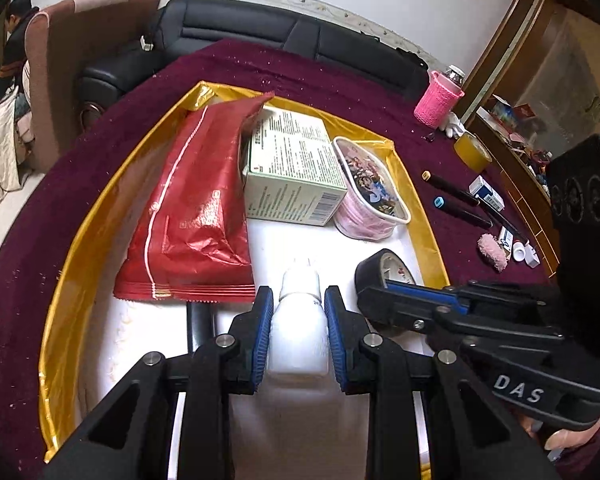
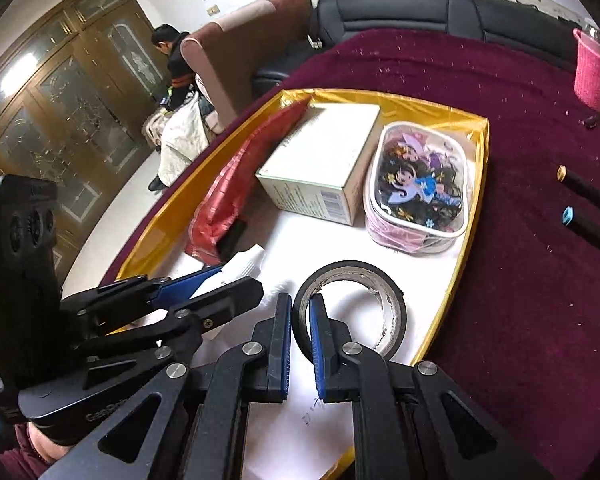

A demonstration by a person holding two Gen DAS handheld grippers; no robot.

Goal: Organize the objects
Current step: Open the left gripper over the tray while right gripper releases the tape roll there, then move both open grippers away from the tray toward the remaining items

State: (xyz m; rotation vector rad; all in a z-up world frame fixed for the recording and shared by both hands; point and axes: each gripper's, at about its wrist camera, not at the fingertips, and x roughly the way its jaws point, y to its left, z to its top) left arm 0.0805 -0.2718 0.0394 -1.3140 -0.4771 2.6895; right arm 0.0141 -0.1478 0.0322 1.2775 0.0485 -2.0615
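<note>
Bottle: small white plastic bottle (image 1: 298,320), lower centre, over gold-rimmed tray (image 1: 100,200); light, stiff, slick; left gripper (image 1: 296,312) clamps its body.
Tape: black tape roll (image 2: 350,308), lower centre; light, rigid ring; right gripper (image 2: 300,316) pinches its wall.

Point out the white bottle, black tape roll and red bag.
white bottle (image 1: 298,330): left wrist view, on its body between the left tongs' pads.
black tape roll (image 2: 392,292): right wrist view, on the far outer rim.
red bag (image 1: 196,200): left wrist view, on the middle of its front.
</note>
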